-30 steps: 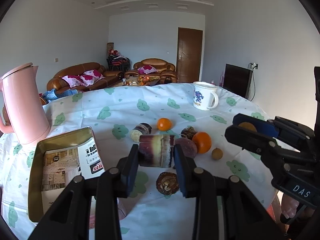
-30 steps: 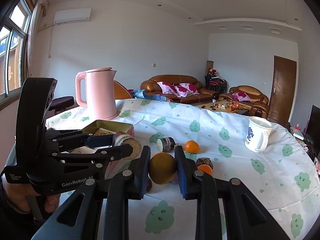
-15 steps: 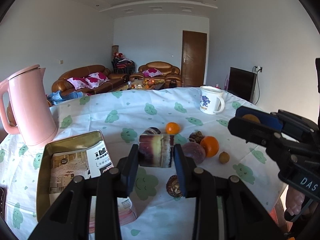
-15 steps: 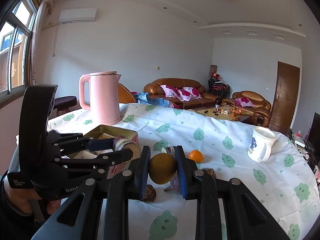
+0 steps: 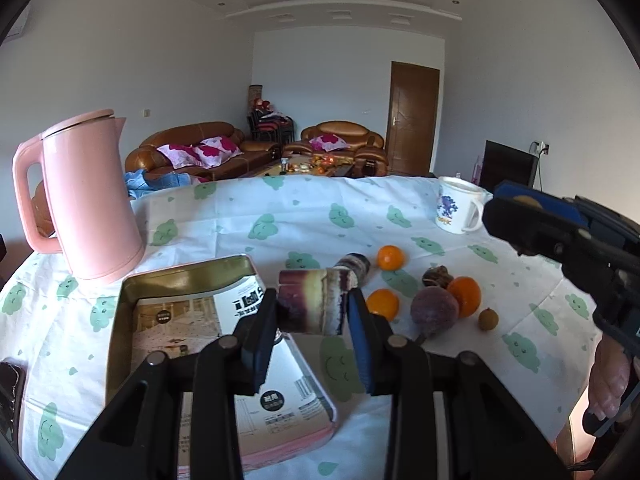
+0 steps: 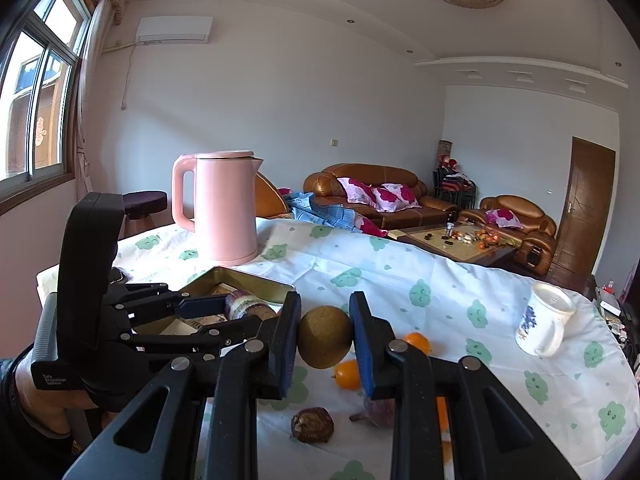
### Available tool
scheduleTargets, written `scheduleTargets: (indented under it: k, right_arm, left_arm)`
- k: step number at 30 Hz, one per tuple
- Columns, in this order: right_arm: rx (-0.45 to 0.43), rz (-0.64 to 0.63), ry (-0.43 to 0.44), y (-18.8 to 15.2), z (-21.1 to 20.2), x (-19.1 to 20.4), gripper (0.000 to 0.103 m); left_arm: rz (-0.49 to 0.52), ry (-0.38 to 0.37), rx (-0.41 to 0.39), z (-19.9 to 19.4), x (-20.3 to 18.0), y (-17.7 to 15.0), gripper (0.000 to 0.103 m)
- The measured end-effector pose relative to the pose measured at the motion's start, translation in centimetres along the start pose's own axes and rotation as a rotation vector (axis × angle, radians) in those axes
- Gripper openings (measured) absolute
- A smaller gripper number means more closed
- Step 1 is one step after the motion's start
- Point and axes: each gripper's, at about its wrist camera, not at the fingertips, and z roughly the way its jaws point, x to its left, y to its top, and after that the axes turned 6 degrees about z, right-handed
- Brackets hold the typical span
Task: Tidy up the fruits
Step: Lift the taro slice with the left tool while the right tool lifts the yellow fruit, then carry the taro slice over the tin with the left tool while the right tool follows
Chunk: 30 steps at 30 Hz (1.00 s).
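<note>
The left gripper (image 5: 314, 326) clamps a purple-and-yellow striped sugarcane piece (image 5: 314, 300) above the gold rectangular metal tin (image 5: 180, 280), probably to drop it inside, while the right gripper (image 6: 325, 340) holds a round brown-green fruit (image 6: 325, 337) above the table, ready to follow.

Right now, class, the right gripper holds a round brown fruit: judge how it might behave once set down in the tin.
The brown fruit looks round and smooth, so it may roll once the right gripper lets go. It keeps its shape between the pads, so it is probably firm. The gold tin has raised walls, which would likely stop it.
</note>
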Motion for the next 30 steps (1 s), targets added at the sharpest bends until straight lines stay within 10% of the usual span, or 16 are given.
scheduleTargets:
  k: [30]
  right_arm:
    - [0.080,-0.016,0.081,1.7,6.7,2.6,0.027]
  left_arm:
    - [-0.049,0.118,0.062,1.8,5.0,-1.2,0.036]
